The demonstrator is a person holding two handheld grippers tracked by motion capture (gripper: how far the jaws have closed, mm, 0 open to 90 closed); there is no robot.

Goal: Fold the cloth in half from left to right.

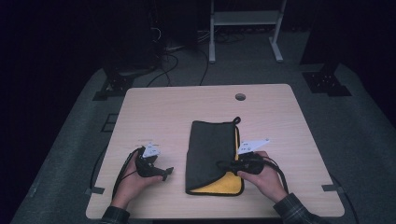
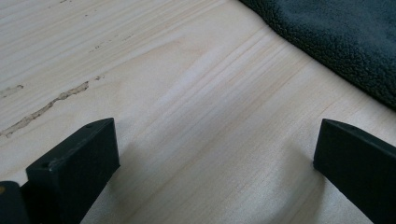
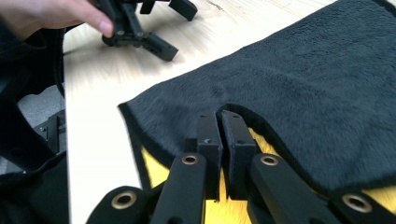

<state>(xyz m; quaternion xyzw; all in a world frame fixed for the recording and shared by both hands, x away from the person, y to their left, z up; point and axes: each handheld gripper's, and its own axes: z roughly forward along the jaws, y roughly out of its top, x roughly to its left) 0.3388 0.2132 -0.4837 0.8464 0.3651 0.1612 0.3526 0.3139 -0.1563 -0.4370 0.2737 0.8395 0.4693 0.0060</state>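
- The right claw (image 3: pixel 220 116) is pinched closed on the dark edge of the towel (image 1: pixel 210 149), near the bench's (image 1: pixel 163 107) front edge.
- The left claw (image 2: pixel 215 154) rests spread wide on bare wood, toward the front-left corner, near the towel.

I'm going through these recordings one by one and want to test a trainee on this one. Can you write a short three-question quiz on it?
1. True or false: the left hand-held gripper is clamped on the cloth.
2. What colour shows on the underside of the dark grey cloth where its near corner is lifted?
3. The right hand-held gripper is: A) open above bare table, B) shut on the cloth's edge, C) resting on the floor.

Key:
1. False; its jaws stand apart over the bare wooden table, beside the cloth.
2. Yellow.
3. B.
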